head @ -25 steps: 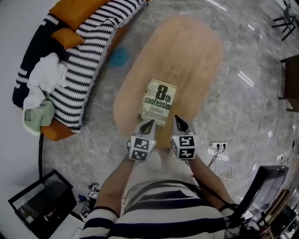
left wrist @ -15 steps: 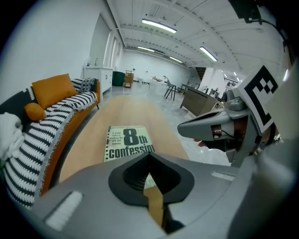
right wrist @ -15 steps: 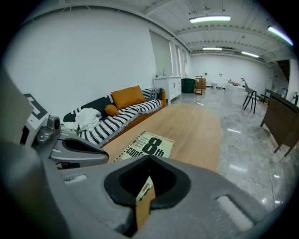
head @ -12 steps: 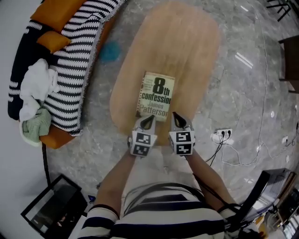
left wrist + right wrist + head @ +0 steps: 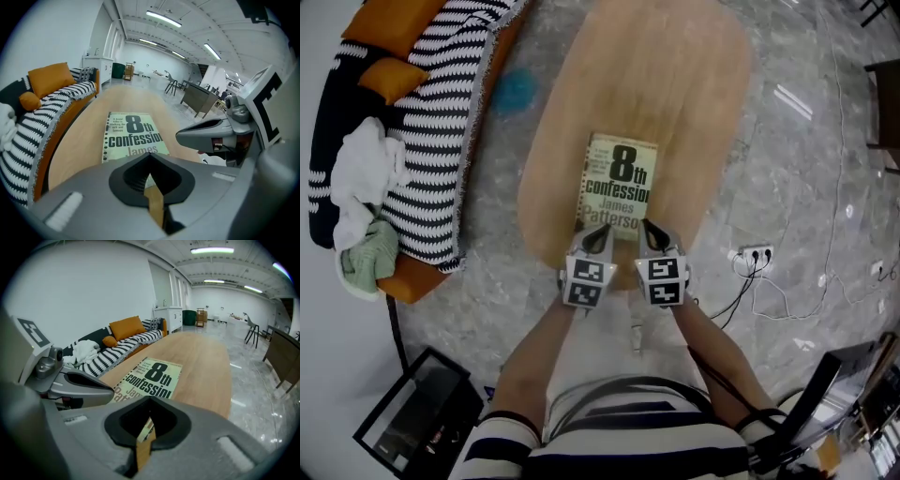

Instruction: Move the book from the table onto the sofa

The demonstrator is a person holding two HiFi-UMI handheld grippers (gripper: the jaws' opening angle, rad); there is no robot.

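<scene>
Grey marble flooring (image 5: 797, 159) surrounded an oval wooden desk (image 5: 666, 84) in a bright, open room, where a paperback book (image 5: 619, 183) lay flat and cover up on the near half of the desk, its title, "8th confession", facing the person standing at the near end. The left claw (image 5: 598, 232) and the right claw (image 5: 649, 230) were held side by side, both angled downward, with their tips over the book's near edge. Whether either tip touched the cover could not be made out. Both claws had their jaws closed together, with nothing gripped between them. To the left of the desk stood the sofa (image 5: 337, 103), draped in a black-and-white striped throw (image 5: 441, 112), with an orange cushion (image 5: 391, 77) at its far end and a crumpled white cloth (image 5: 361, 173) and a pale green cloth (image 5: 366, 253) nearer. A white power strip (image 5: 755, 253) with trailing cables lay on the floor to the right of the desk.
</scene>
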